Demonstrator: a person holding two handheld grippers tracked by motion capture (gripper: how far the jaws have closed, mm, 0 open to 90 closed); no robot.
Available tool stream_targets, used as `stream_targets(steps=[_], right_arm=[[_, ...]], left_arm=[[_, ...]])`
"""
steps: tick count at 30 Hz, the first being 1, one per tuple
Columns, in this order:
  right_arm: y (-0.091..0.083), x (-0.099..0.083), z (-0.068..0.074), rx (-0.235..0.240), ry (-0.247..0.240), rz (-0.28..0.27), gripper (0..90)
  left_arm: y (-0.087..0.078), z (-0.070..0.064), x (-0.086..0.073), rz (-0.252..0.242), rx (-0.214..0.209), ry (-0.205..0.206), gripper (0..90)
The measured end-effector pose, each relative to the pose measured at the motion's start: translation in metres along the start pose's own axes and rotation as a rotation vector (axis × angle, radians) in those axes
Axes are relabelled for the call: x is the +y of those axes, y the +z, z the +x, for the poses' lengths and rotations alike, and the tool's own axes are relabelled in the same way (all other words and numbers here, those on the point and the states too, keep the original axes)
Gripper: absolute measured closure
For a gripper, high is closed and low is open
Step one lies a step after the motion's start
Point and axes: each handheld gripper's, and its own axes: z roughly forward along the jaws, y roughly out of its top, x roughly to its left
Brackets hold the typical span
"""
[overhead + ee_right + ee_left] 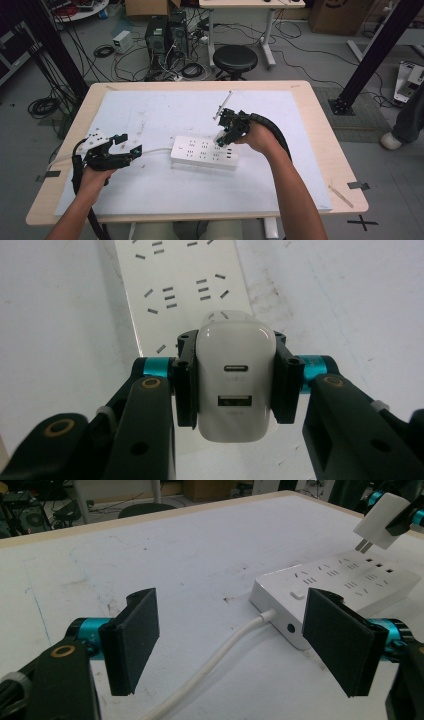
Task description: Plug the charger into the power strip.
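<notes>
Right gripper (232,385) fingers clenched on the white USB charger (231,380), prongs hovering just above the power strip (205,153) on the bench (310,120); insertion not yet done; left gripper (240,645) fingers released beside the strip's cable (220,652)

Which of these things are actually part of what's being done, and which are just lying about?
In use: white charger clamped in the right gripper; power strip beneath it; left gripper, open, beside the strip's cable.

Lying about: black stool, computer towers, floor cables.

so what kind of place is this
Probably a lab or workshop: computer towers and loose cables on the floor, a black stool, and a paper-covered table for the gripper work.
</notes>
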Motion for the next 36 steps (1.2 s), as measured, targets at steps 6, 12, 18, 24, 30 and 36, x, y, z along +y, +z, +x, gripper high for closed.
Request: stream_targets(steps=[6, 12, 18, 24, 30, 36], right_arm=[[0.009, 0.006, 0.003, 0.009, -0.043, 0.054, 63.4], [0.017, 0.014, 0.006, -0.001, -0.124, 0.11, 63.5], [0.021, 0.028, 0.008, -0.003, -0.162, 0.19, 63.6], [0.032, 0.041, 0.012, -0.015, -0.201, 0.284, 63.8], [0.037, 0.043, 0.011, -0.005, -0.196, 0.296, 63.9], [0.041, 0.045, 0.008, 0.007, -0.161, 0.311, 64.0]], left_arm=[[0.001, 0.0, -0.002, 0.004, -0.004, 0.0, 23.0], [0.002, 0.002, -0.004, 0.008, -0.006, -0.003, 23.0], [0.002, 0.002, -0.005, 0.008, -0.009, -0.005, 23.0], [0.001, 0.003, -0.006, 0.013, -0.009, -0.004, 23.0], [0.001, 0.005, -0.007, 0.02, -0.009, -0.002, 23.0], [0.004, 0.004, -0.006, 0.022, -0.009, -0.002, 23.0]])
